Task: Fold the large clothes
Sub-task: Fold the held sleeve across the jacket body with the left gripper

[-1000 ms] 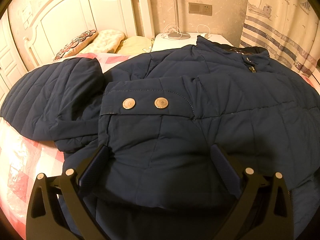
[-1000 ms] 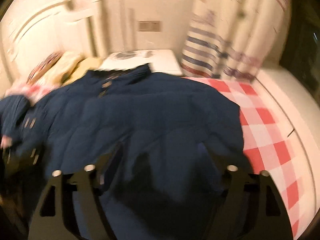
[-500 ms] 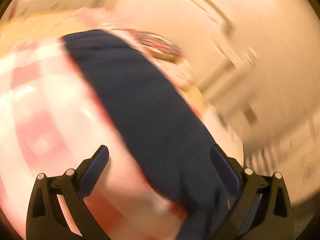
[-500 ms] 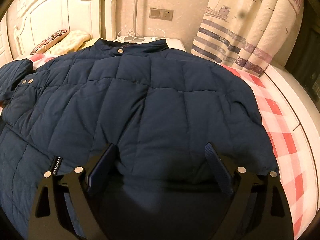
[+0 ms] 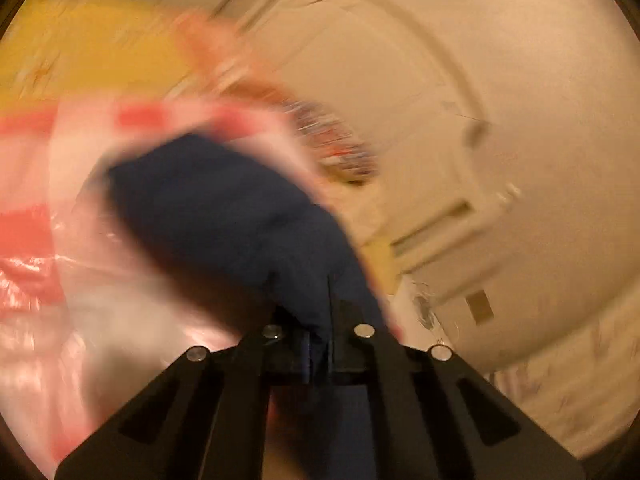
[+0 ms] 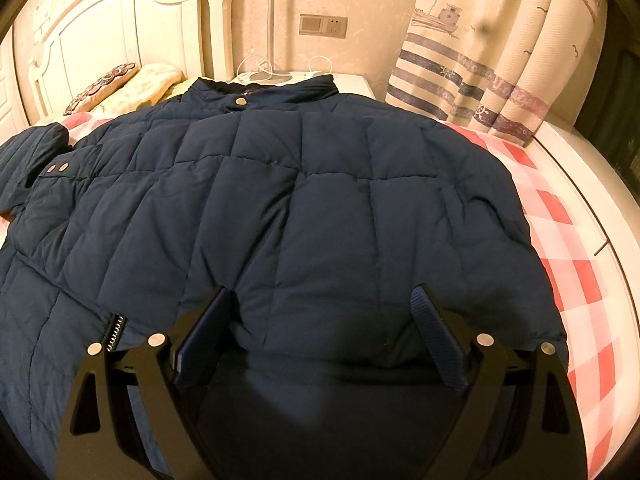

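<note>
While the jacket [image 6: 304, 208] lies mostly unfolded, the left gripper [image 5: 318, 354] is clenched on its sleeve [image 5: 224, 216]; the right gripper [image 6: 320, 332] gapes, grasping nothing

A bed with a red-and-white checked cover [image 6: 560, 216] carries a navy quilted jacket [image 6: 304, 208] spread across it. Two pillows [image 6: 132, 84] lie at the headboard end.

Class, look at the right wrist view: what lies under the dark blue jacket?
Under the jacket lies a red-and-white checked bedspread, showing along its right edge and near the pillows. The jacket covers the rest of the bedspread, so anything else beneath it cannot be seen.
</note>
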Demonstrator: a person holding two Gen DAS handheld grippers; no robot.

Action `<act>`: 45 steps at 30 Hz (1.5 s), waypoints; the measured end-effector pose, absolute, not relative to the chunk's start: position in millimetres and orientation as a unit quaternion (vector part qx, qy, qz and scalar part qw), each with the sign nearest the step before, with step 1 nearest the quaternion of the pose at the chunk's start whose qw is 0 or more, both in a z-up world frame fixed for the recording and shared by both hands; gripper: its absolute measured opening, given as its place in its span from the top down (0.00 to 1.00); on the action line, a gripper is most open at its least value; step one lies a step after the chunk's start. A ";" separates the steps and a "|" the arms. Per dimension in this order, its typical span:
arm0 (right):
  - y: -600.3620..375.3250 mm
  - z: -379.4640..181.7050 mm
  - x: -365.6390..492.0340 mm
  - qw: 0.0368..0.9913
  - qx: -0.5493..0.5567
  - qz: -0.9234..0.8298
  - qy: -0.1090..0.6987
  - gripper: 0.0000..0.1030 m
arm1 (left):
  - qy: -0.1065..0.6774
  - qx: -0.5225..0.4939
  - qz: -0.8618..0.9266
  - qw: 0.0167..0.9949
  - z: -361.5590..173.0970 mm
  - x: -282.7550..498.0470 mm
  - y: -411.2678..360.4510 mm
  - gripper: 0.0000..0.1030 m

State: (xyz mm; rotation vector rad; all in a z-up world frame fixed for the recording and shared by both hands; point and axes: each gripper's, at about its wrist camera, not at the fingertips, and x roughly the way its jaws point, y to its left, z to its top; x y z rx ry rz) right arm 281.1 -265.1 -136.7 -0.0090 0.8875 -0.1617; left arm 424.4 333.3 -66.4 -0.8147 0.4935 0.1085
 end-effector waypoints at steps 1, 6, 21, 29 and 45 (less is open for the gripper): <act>-265.5 -136.8 281.0 0.900 -0.003 -0.078 0.429 0.15 | 0.231 -0.372 0.032 0.899 -55.5 420.5 313.2 0.96; -266.7 -135.8 279.3 0.902 0.002 -0.076 0.426 0.15 | 0.240 -0.204 -0.171 0.934 -4.7 386.4 126.9 0.96; -272.3 -135.1 277.5 0.904 0.027 -0.067 0.422 0.15 | 0.391 0.036 -0.314 0.864 -95.2 325.0 -95.5 0.19; -272.2 -134.8 277.3 0.904 0.029 -0.067 0.422 0.15 | 0.269 -0.032 -0.208 0.940 -53.0 268.4 5.4 0.02; -270.6 -134.7 277.9 0.903 0.024 -0.069 0.424 0.15 | 0.432 -0.056 0.039 0.899 -127.8 352.6 80.4 0.28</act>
